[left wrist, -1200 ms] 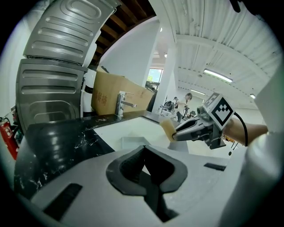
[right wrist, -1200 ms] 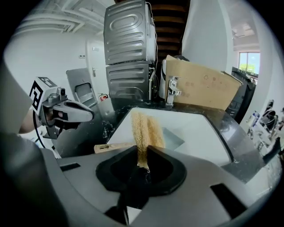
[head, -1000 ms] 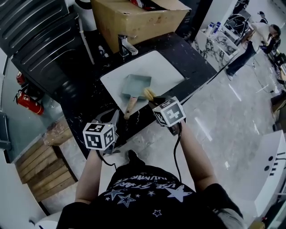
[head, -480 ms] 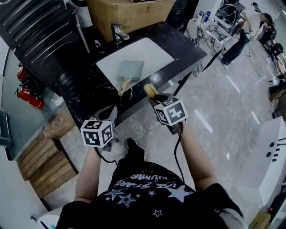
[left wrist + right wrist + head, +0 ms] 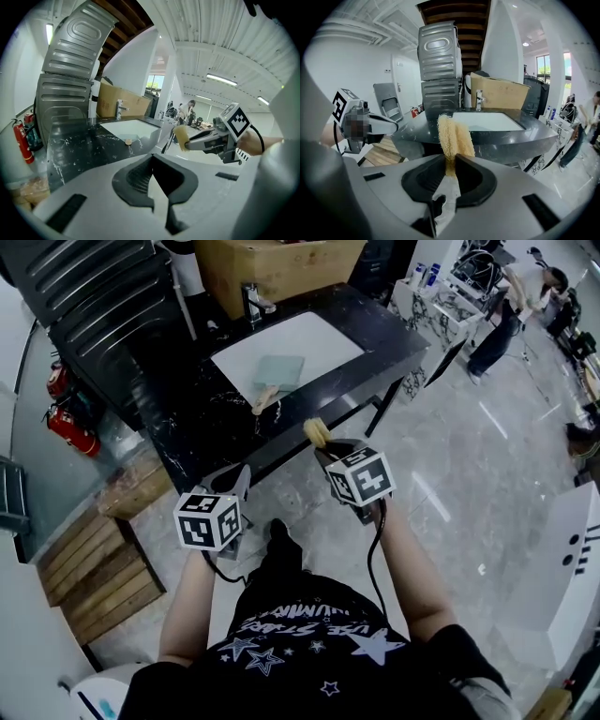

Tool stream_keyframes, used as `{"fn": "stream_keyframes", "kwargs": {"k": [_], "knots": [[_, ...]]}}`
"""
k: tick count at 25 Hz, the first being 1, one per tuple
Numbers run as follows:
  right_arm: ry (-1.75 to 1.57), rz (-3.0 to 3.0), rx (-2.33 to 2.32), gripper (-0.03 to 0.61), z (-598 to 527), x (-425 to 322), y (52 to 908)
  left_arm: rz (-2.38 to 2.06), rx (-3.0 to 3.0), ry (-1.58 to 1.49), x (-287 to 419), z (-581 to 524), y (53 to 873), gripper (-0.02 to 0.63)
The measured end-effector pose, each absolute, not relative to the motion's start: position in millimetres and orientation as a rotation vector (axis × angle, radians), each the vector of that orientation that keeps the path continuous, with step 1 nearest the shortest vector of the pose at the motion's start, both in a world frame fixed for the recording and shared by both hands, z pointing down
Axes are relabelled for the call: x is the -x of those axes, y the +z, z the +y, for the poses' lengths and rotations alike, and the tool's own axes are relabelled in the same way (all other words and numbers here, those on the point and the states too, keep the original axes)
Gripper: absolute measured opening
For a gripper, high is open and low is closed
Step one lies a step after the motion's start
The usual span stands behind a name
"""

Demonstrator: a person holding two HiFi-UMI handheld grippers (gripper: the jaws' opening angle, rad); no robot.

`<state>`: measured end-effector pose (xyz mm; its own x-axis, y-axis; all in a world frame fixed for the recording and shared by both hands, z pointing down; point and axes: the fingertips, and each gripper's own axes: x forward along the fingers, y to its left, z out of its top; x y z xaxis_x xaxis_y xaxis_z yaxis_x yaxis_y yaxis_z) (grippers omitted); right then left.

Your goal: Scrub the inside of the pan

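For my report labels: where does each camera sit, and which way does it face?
Head view: on the head, facing steeply down; shows arms, left gripper, right gripper.
Left gripper view: on the left gripper, facing the counter over shut, empty jaws.
Right gripper view: on the right gripper, facing the counter over jaws pinching the sponge.
Shared: both gripper views see the faucet.

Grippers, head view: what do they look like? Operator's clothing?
The left gripper and right gripper have pale grey bodies, each carrying a white cube with black square markers. A black cable trails from each. The person wears a black short-sleeved T-shirt printed with white stars and lettering.
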<state>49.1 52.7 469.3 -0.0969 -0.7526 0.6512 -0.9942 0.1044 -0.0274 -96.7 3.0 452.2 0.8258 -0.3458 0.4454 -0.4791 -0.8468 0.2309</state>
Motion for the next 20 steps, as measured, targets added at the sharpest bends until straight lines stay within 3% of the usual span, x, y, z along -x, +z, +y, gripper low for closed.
{"fn": "stream_keyframes", "kwargs": {"k": [20], "knots": [[0.687, -1.936, -1.743, 0.066, 84.0, -26.2, 477.1, -0.621, -2.652, 0.554, 114.2, 30.8, 460.1, 0.008]]}}
